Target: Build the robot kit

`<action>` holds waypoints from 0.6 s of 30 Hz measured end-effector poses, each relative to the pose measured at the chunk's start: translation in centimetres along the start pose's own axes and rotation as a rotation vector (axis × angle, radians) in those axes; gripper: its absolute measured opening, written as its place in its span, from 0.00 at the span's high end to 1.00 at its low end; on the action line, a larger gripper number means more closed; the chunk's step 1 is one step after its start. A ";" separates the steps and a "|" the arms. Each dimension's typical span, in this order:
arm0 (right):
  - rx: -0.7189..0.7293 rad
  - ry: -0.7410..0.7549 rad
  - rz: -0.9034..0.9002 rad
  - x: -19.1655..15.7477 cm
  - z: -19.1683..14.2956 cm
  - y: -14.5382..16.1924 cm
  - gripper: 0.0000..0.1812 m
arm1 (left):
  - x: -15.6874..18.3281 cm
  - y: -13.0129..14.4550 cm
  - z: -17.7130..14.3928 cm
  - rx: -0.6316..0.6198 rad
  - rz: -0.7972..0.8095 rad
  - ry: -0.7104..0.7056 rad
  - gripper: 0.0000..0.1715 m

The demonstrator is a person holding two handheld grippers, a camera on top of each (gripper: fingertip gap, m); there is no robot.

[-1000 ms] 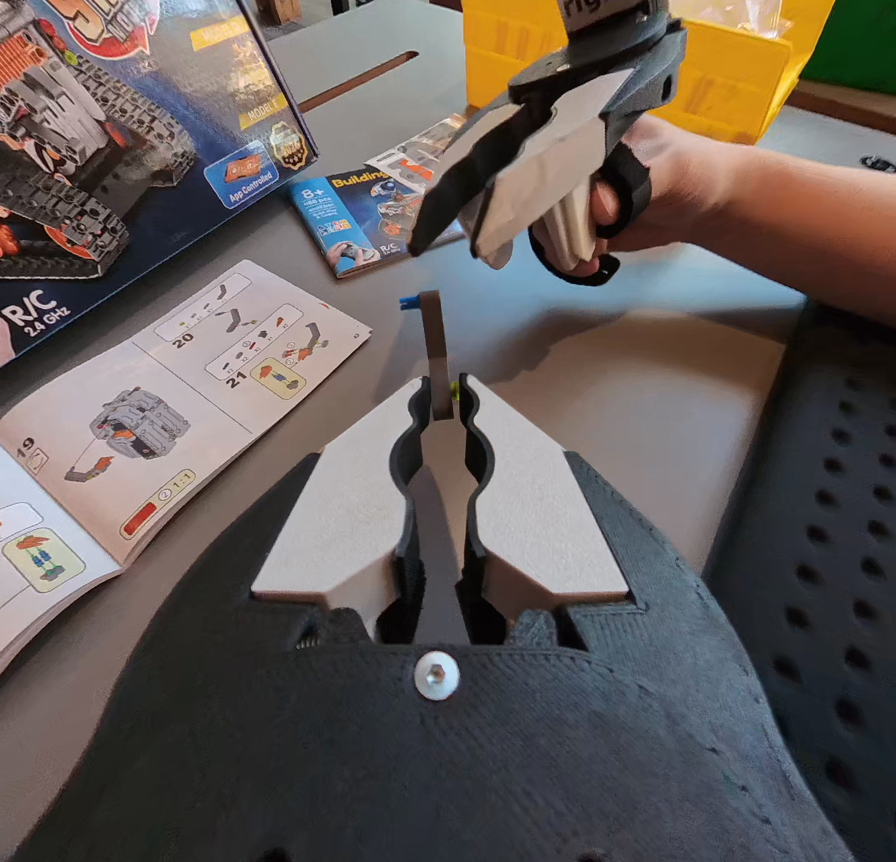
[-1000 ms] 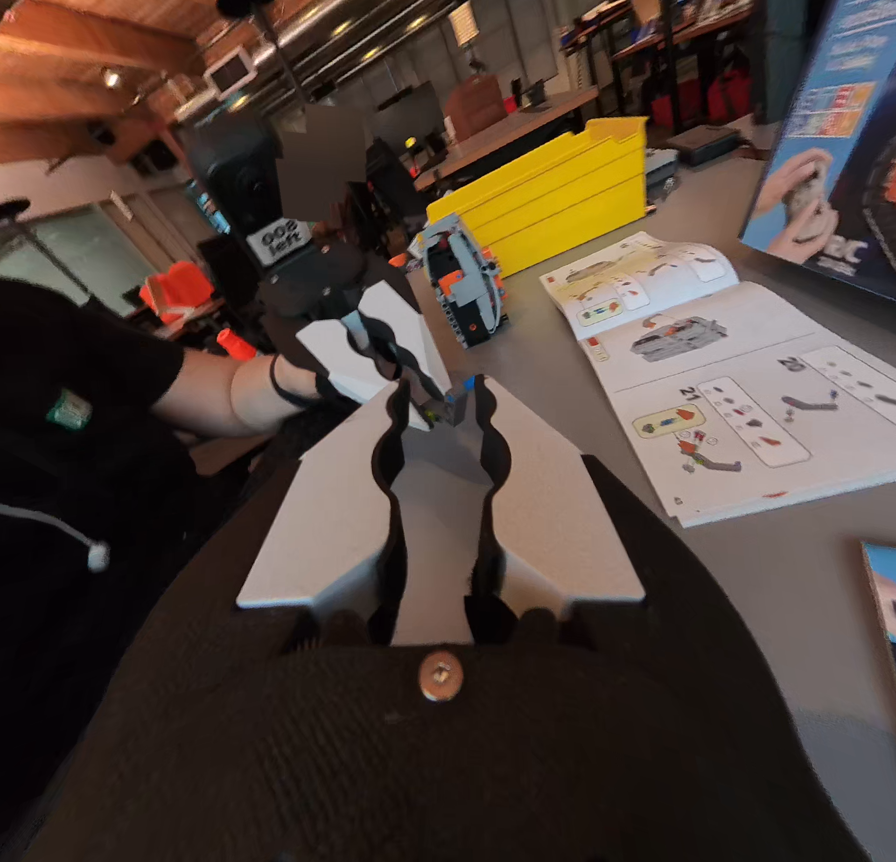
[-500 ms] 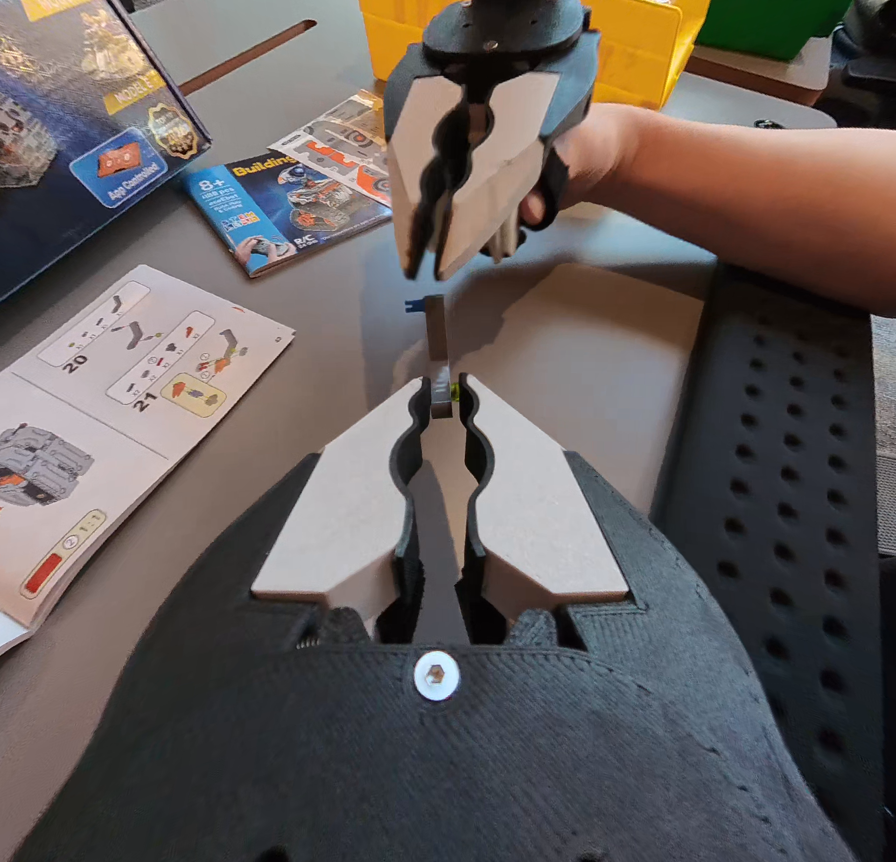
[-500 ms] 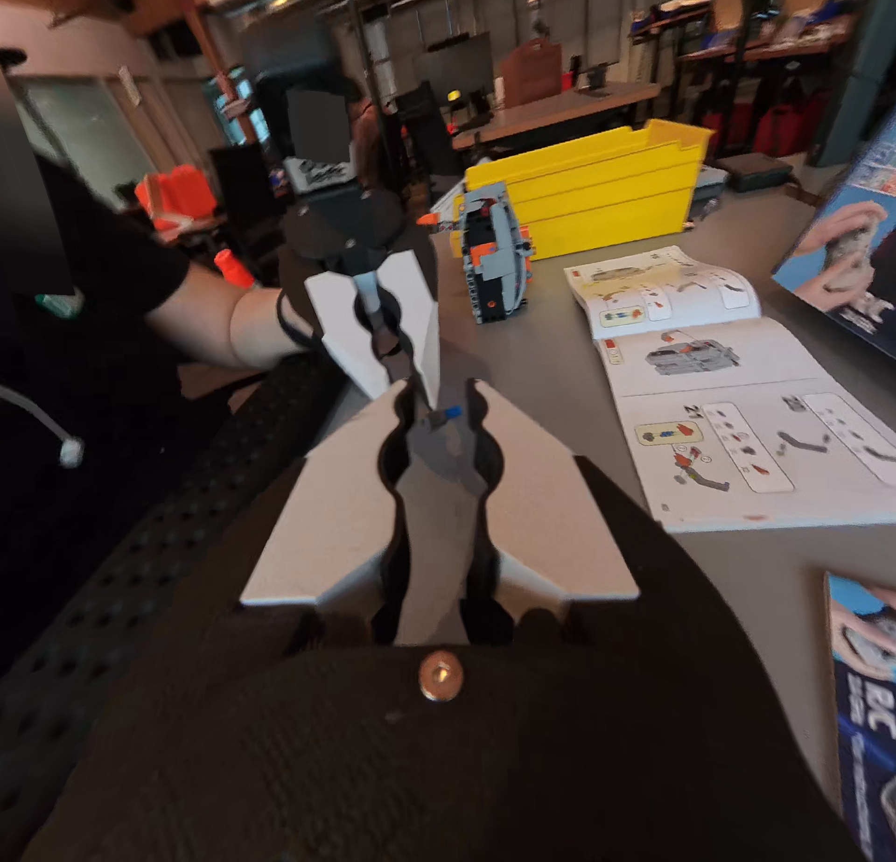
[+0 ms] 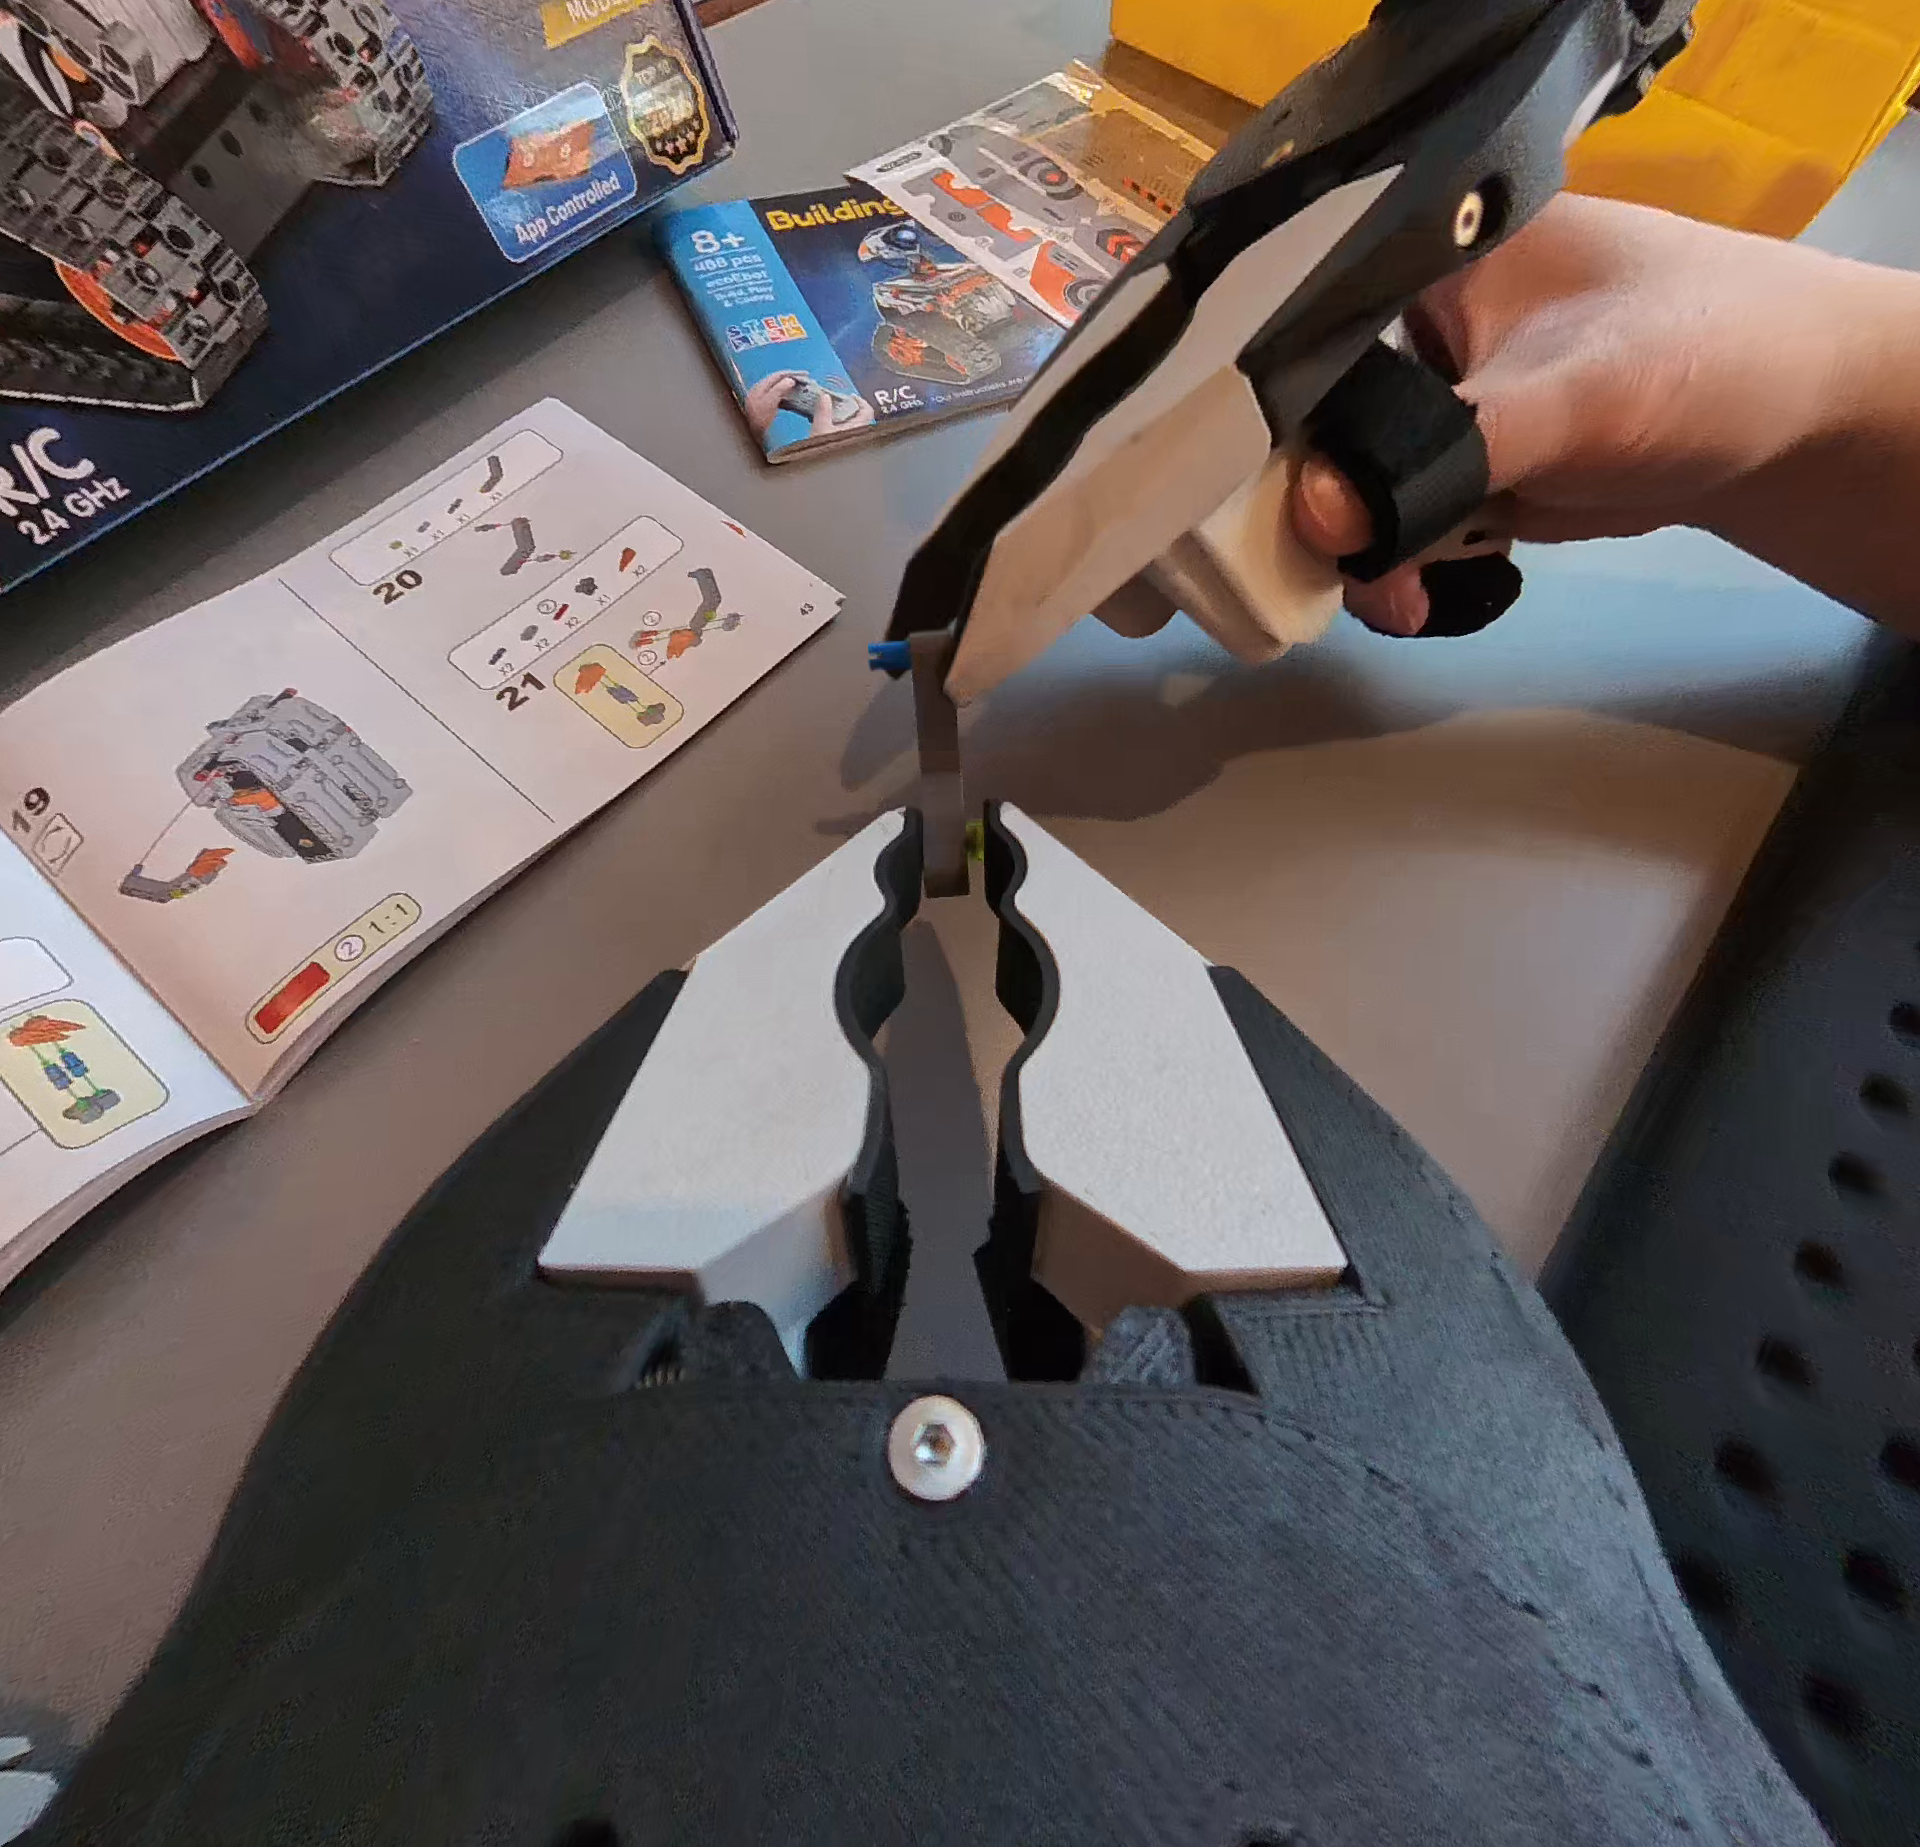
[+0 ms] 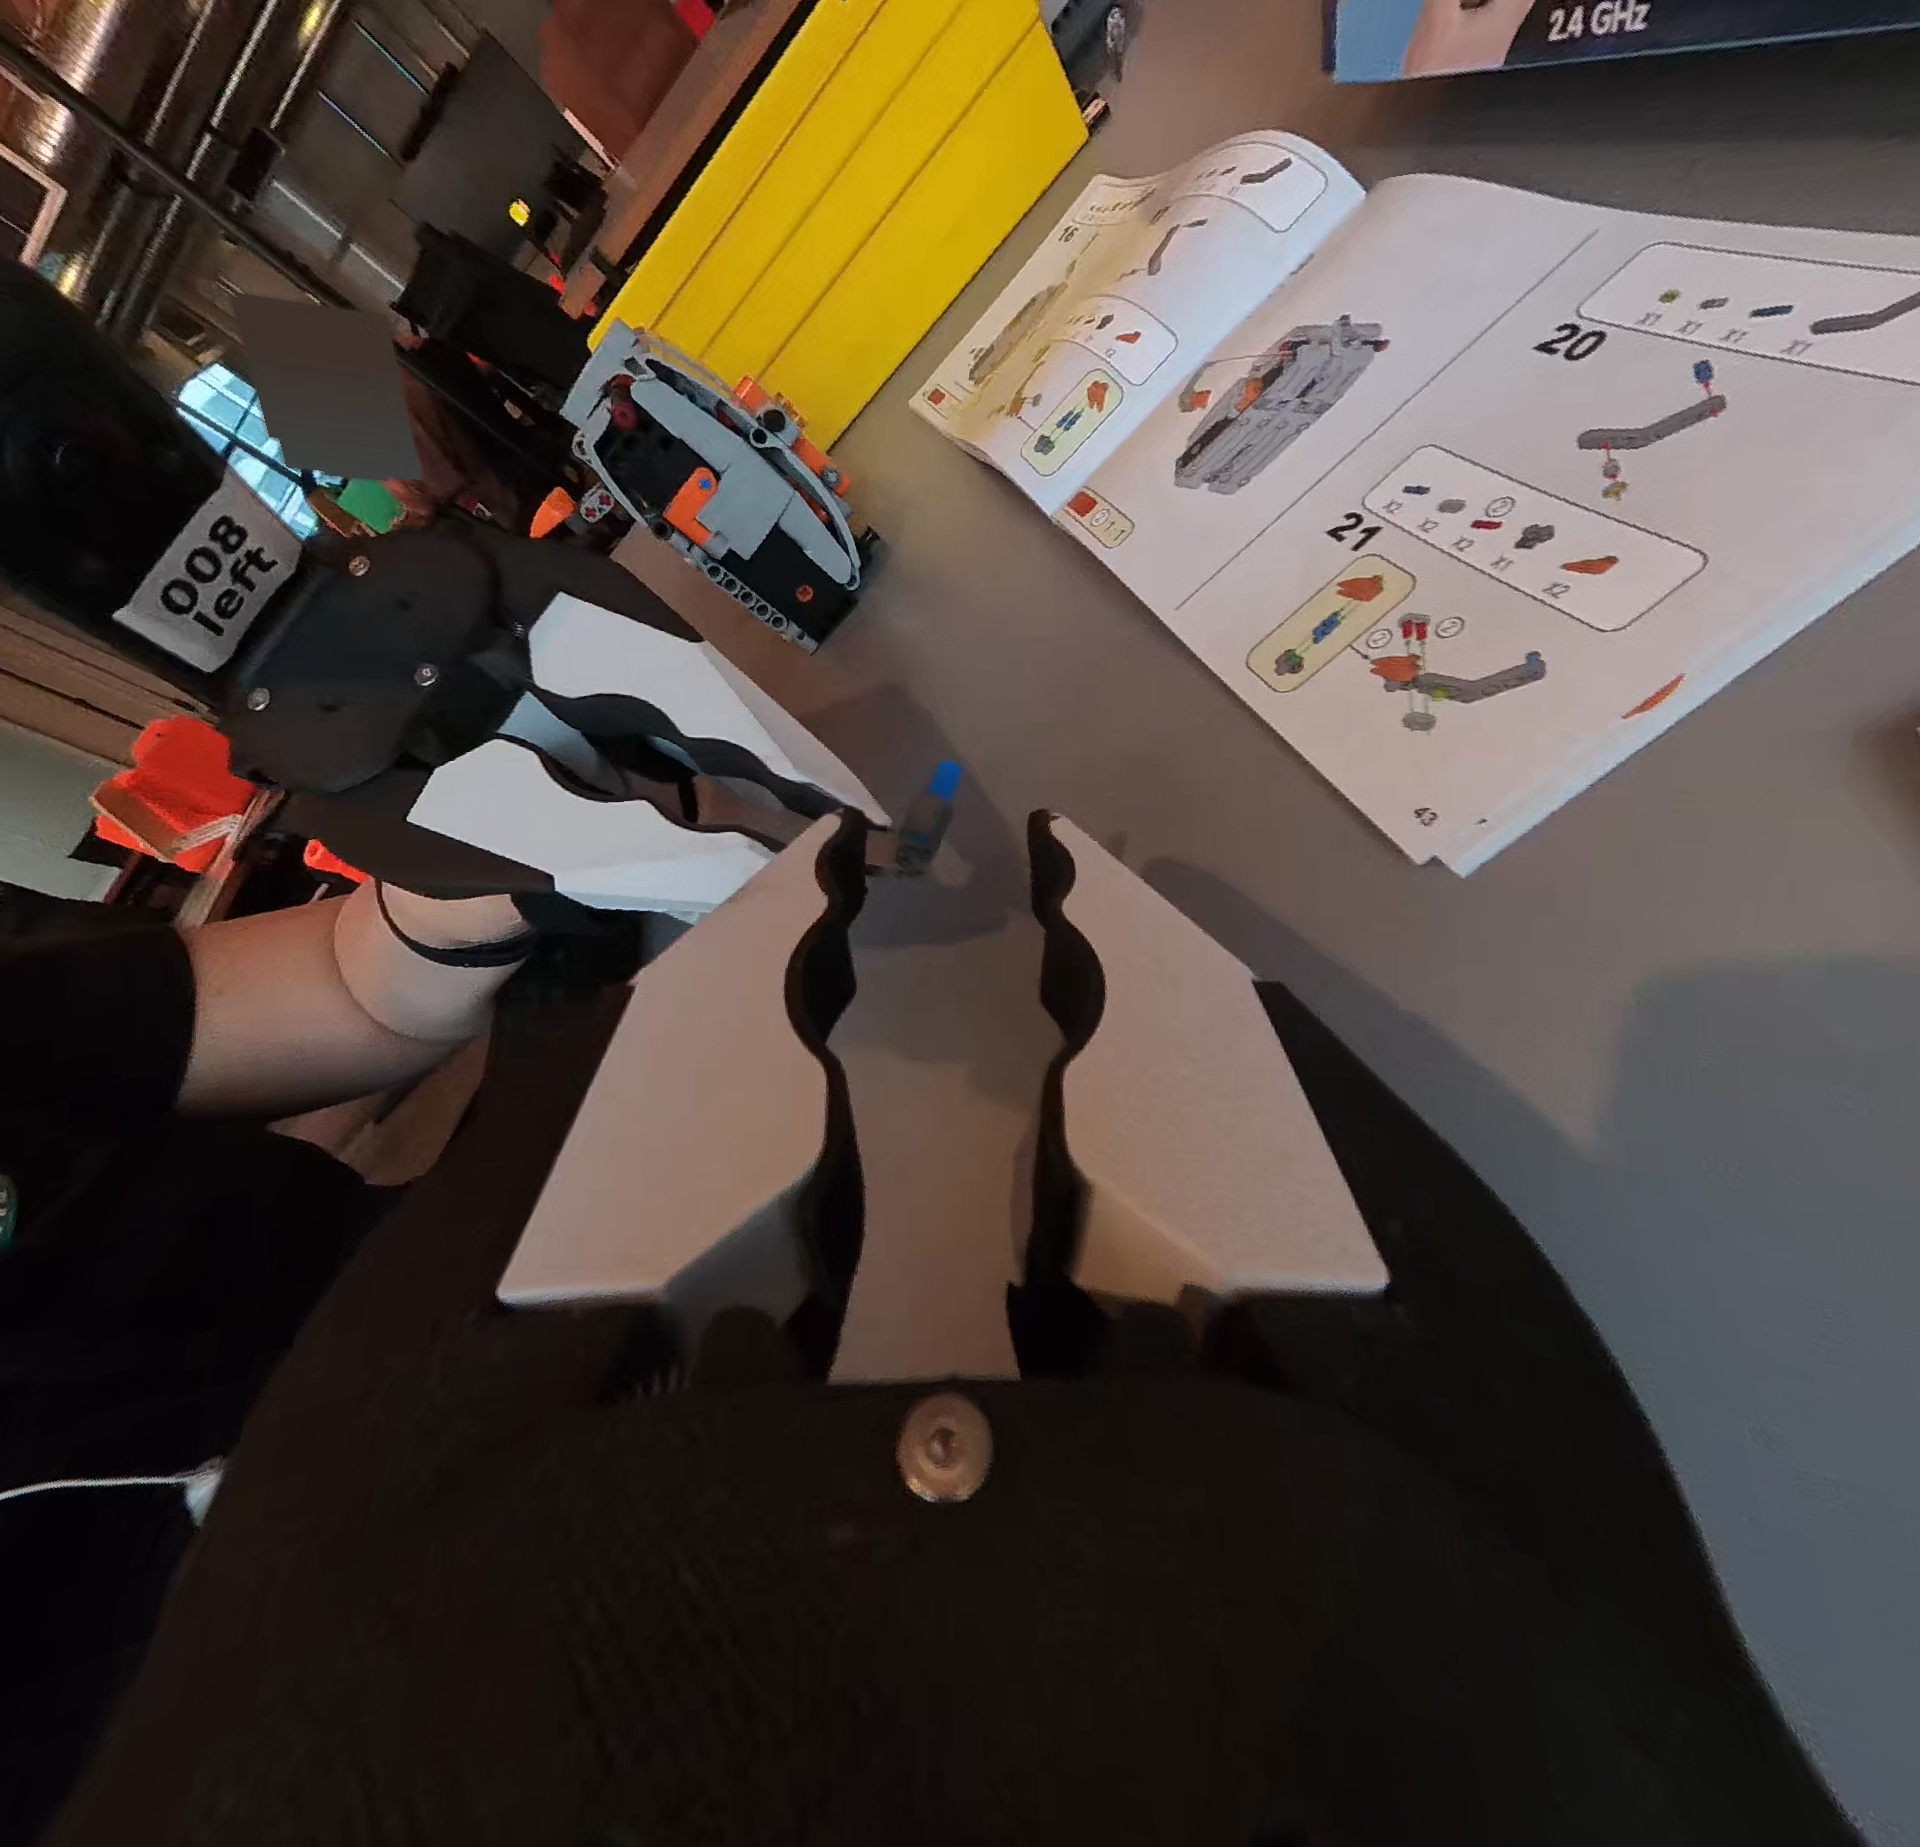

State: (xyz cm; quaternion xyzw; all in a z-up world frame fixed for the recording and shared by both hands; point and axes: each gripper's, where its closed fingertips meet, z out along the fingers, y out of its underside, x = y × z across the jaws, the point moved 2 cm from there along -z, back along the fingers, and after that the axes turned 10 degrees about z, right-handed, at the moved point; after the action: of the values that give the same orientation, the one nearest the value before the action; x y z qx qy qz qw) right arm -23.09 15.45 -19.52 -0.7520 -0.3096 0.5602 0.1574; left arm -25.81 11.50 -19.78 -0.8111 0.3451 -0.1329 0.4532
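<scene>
Box (image 5: 312, 135): printed cardboard, glossy, standing at the far left of the desk (image 5: 1351, 914).
Manual (image 5: 395, 717): open paper booklet, matte, lying flat on the desk left of the grippers; it also shows in the right wrist view (image 6: 1507, 467).
Leaflet (image 5: 831, 322): small glossy booklet with a blue cover, beyond the manual, with a sticker sheet (image 5: 1039, 187) partly beneath its far edge.
Left hand-held gripper (image 5: 951, 841): clenched on the lower end of the beam; flat pale fingers with wavy black rubber pads.
Beam (image 5: 935, 748): thin grey plastic strip, held upright above the desk, a blue pin (image 5: 885, 654) at its top end and a yellow-green pin (image 5: 975, 841) at the gripped end.
Right hand-held gripper (image 6: 940, 831): released, its jaws parted; the fingertips sit at the beam's top, one finger just beside the blue pin. Contact cannot be told.
Step in hand, judged: fitting or seating the pin end. Hold the left grip rigid, square the right fingers to the pin, and close slowly; smooth hard plastic slips under an oblique squeeze.
Model (image 6: 717, 488): part-built grey, black and orange block assembly, standing on the desk beside the bin.
Bin (image 5: 1714, 62): yellow moulded plastic, far right.
Mat (image 5: 1818, 1278): black, perforated, at the right edge.
</scene>
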 end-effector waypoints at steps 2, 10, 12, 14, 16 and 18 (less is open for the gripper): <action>0.016 -0.008 0.001 -0.3 0.3 -0.1 0.88 | 0.0 -0.1 0.0 0.005 -0.005 0.001 0.94; -0.052 0.041 0.002 1.0 -0.4 0.5 0.96 | 1.1 0.1 0.6 -0.007 0.042 0.041 0.94; -0.065 0.084 -0.043 2.2 -1.4 0.2 0.96 | 1.4 0.1 0.6 -0.002 0.003 0.071 0.86; -0.058 0.152 -0.059 3.7 -2.3 -0.2 0.96 | 1.0 0.2 0.4 -0.006 -0.006 0.067 0.85; -0.042 0.166 -0.050 4.3 -2.8 -0.6 0.96 | 0.5 0.4 0.2 -0.019 -0.005 0.051 0.85; -0.027 0.161 -0.026 4.4 -3.1 -0.8 0.96 | 0.1 0.5 0.1 -0.027 -0.008 0.039 0.86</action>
State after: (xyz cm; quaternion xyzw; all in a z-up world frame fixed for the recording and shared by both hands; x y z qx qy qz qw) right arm -19.66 19.27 -21.35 -0.7925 -0.3133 0.4916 0.1791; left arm -25.91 11.29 -20.25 -0.8158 0.3524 -0.1460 0.4347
